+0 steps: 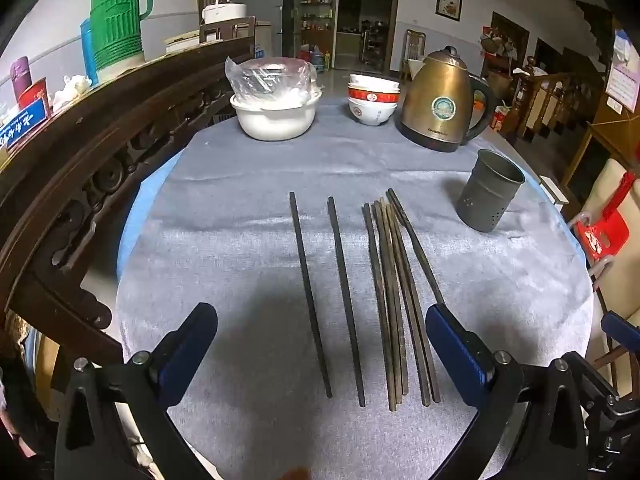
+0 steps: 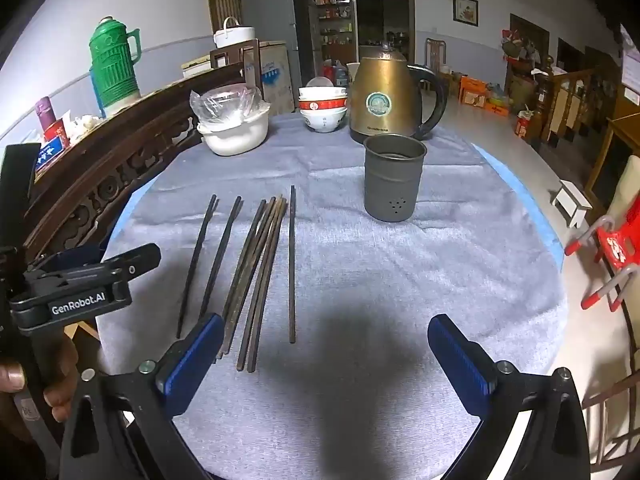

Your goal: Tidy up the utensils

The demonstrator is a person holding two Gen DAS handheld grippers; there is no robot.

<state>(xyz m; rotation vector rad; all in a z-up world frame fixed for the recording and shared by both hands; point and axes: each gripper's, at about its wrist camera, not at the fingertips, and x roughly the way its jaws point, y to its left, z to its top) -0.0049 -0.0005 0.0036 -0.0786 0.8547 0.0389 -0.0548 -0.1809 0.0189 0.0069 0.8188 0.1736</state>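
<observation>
In the left wrist view the left gripper (image 1: 322, 344) hangs low in the frame with its jaws spread wide and nothing between them; the chopsticks (image 1: 384, 300) lie flat on the grey cloth (image 1: 240, 240) through the centre, two dark ones apart on the left and a tight bundle just to the right, all running away from the camera. That lengthwise lie probably suits a pinch across the sticks. At middle right stands the grey perforated holder (image 1: 490, 192), upright, its inside not visible from here; it looks like the place the sticks belong. Along the top edge sit a white pot (image 1: 276, 116) with a plastic-wrapped bowl on it, stacked bowls (image 1: 372, 100) and a brass kettle (image 1: 440, 100). In the right wrist view the right gripper (image 2: 326, 360) is likewise open and empty over bare cloth at lower centre, with the chopsticks left of centre and the holder at upper centre, its mouth showing no sticks inside. The left gripper's body appears at the left edge. Nothing seems sorted yet.
</observation>
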